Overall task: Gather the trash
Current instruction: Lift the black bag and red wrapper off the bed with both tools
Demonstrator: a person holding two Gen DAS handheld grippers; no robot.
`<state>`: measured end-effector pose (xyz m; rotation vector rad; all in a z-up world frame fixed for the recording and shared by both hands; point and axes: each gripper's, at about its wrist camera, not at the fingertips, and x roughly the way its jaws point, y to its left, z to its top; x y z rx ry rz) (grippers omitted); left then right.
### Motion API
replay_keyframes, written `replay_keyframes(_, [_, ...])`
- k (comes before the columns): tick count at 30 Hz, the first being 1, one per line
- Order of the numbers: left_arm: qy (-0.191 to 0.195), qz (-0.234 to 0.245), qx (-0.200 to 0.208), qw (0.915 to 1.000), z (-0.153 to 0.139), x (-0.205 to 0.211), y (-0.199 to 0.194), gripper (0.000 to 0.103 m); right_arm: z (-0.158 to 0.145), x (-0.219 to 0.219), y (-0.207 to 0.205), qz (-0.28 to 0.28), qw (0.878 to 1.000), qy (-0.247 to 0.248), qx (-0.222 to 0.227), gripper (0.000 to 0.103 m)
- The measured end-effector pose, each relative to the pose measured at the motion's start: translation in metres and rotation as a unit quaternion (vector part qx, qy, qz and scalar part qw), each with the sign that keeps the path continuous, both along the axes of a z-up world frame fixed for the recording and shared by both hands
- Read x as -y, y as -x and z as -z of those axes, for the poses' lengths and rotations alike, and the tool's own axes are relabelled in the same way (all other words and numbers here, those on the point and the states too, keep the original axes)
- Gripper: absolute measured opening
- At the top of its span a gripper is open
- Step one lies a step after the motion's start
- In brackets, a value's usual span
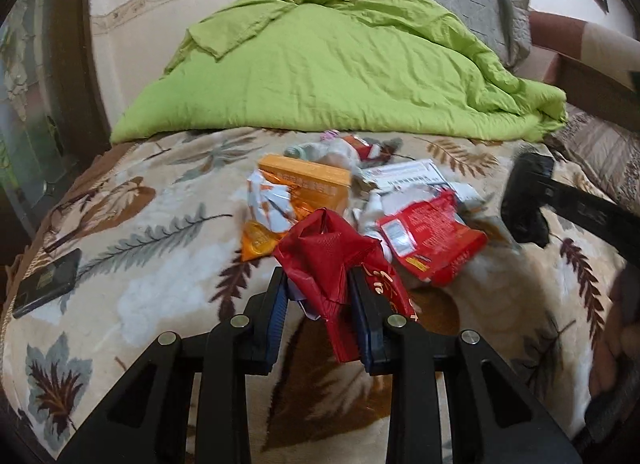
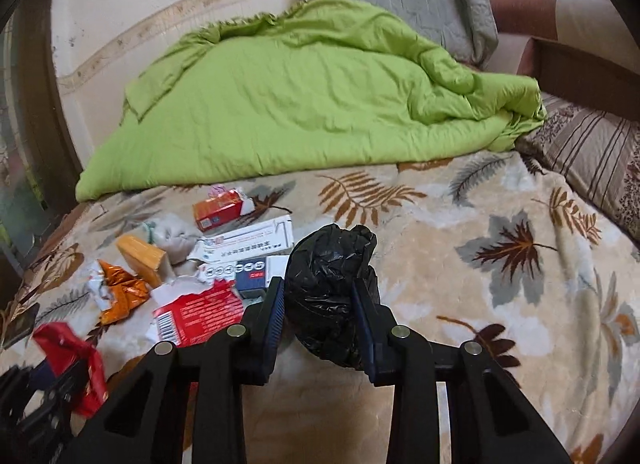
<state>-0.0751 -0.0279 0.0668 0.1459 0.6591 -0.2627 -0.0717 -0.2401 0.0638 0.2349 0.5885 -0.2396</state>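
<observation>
1. Right now the left gripper (image 1: 318, 300) pinches a crumpled red wrapper (image 1: 324, 252) between its fingers (image 1: 276, 316), at the near edge of the trash pile (image 1: 360, 200) on the bed (image 1: 160, 248).
2. Just right of the pile, the right gripper (image 2: 318, 304) has its fingers (image 2: 270, 324) clamped on a balled black plastic bag (image 2: 328, 280).
3. An orange box (image 1: 308, 180) and a red packet (image 1: 432, 240) lie in the pile.
4. A green quilt (image 1: 320, 72) lies at the far side.

You see the phone (image 1: 46, 282) only in part in the right view, cut by the left edge. The left gripper (image 2: 60, 380) blurs there, print on the boxes (image 2: 244, 242) stays unreadable, and the pillow (image 2: 596, 168) runs off frame.
</observation>
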Motion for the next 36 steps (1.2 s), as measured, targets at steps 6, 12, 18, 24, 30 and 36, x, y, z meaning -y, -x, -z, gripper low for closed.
replay_keyframes(6, [-0.004, -0.044, 0.018, 0.9989, -0.007, -0.014, -0.005, 0.029, -0.014, -0.020, 0.017, -0.033, 0.999, 0.012, 0.033, 0.035])
replay_keyframes(12, [-0.008, -0.074, 0.023, 0.9970, -0.009, -0.028, -0.010, 0.029, -0.020, -0.042, 0.027, -0.076, 0.996, 0.002, 0.045, 0.035])
replay_keyframes(18, [-0.010, -0.083, 0.025, 0.9961, -0.010, -0.033, -0.009, 0.029, -0.022, -0.061, 0.030, -0.107, 0.993, 0.012, 0.049, 0.035])
replay_keyframes(24, [-0.008, -0.083, 0.025, 0.9962, -0.010, -0.034, -0.009, 0.029, -0.023, -0.063, 0.033, -0.117, 0.992, 0.011, 0.051, 0.035])
replay_keyframes(30, [-0.006, -0.078, 0.023, 0.9967, -0.011, -0.035, -0.008, 0.029, -0.025, -0.064, 0.034, -0.120, 0.991, 0.008, 0.052, 0.035])
replay_keyframes(36, [-0.005, -0.076, 0.022, 0.9968, -0.012, -0.034, -0.007, 0.029, -0.026, -0.066, 0.035, -0.122, 0.991, 0.005, 0.053, 0.035])
